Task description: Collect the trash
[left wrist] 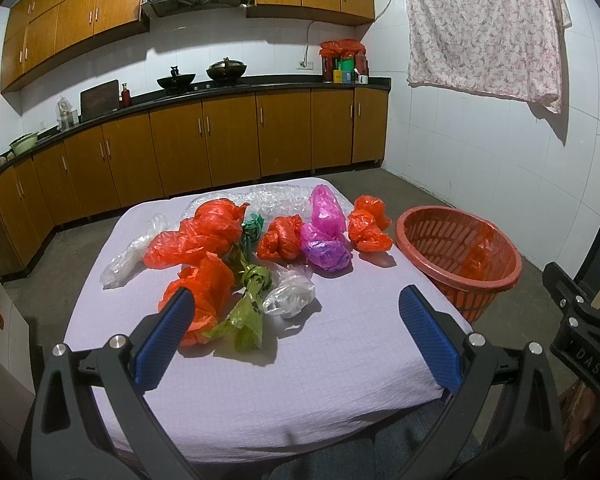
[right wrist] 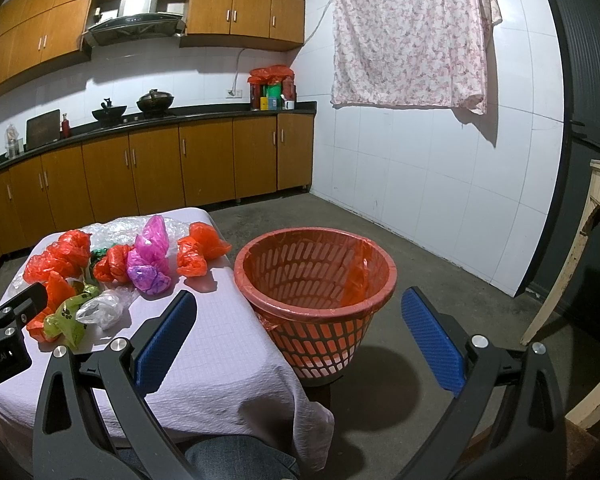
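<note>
Left gripper [left wrist: 296, 320]: jaws stood wide apart and held nothing; blue ribbed pads on black arms hung over the near part of the table, touching no bag.
Right gripper [right wrist: 300, 320]: jaws were equally wide and empty, one blue pad over the table edge, the other over the floor, with the basket between them farther off.
Writing: white letters "DAS" showed on the right gripper's black body in the left view; "nRobot.AI" partly showed on the left gripper's body in the right view.
Table [left wrist: 320, 360]: was covered in a pale lilac cloth with a fine quilted grid.
Trash: crumpled plastic bags lay on the far half of the table; a green bag [left wrist: 248, 312] with dark paw prints lay nearest, touching a clear bag [left wrist: 290, 294] and an orange bag [left wrist: 204, 292].
Other bags: a knotted pink-and-purple bag [left wrist: 326, 236] and more orange ones sat behind, thin and glossy.
Basket [right wrist: 316, 280]: round orange plastic with slotted walls stood just beside the table's right edge, an orange liner inside.
</note>
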A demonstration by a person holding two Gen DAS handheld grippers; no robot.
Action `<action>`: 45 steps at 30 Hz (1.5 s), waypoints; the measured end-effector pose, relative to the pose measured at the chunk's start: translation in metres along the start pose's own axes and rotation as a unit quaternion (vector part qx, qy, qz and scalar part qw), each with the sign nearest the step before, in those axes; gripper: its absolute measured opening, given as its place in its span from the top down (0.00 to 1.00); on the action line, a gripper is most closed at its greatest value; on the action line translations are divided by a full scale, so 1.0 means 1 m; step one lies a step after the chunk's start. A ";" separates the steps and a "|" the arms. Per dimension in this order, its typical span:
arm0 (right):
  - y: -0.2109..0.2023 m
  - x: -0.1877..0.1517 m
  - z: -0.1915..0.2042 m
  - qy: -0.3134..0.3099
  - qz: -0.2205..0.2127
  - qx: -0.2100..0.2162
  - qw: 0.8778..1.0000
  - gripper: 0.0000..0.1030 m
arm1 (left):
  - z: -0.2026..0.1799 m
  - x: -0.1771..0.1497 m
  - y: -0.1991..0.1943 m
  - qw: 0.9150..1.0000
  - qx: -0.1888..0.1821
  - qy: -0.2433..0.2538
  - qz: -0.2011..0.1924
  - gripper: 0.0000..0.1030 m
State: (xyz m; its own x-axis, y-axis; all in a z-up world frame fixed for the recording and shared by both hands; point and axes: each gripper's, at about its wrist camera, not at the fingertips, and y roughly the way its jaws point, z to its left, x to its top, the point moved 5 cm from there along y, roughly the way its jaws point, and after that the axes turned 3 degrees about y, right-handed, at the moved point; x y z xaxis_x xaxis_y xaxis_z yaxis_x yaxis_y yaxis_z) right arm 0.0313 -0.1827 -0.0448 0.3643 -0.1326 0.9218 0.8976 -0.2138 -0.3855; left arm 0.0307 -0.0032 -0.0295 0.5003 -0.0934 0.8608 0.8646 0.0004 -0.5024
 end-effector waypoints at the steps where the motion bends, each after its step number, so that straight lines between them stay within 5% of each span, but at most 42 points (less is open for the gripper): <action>1: 0.000 0.000 0.000 0.000 0.000 0.000 1.000 0.02 | 0.000 -0.001 -0.001 1.000 0.002 0.000 0.000 0.04; 9: 0.006 -0.001 0.000 0.001 0.005 0.006 1.000 0.02 | 0.017 -0.010 0.004 1.000 0.023 -0.015 0.006 0.04; 22: 0.043 -0.012 0.013 0.005 0.053 0.039 0.998 0.02 | 0.135 -0.031 0.017 0.988 0.107 -0.104 0.026 0.04; 29: 0.071 0.001 0.036 0.000 0.052 0.063 0.997 0.03 | 0.140 -0.034 0.050 0.990 0.084 -0.099 0.049 0.05; 37: 0.137 0.015 0.071 0.010 0.083 0.108 0.991 0.20 | 0.134 -0.040 0.099 0.990 0.050 -0.094 0.089 0.21; 45: 0.208 0.014 0.098 0.014 0.134 0.128 0.983 0.31 | 0.131 -0.042 0.126 0.990 0.033 -0.089 0.106 0.21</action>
State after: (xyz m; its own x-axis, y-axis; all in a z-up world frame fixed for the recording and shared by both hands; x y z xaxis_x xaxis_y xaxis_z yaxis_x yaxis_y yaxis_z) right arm 0.2469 -0.1340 -0.1079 0.5924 -0.1782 0.7857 0.8046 0.0826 -0.5880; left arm 0.1248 0.1315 -0.1185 0.6661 0.0930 0.7401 0.7375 0.0667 -0.6721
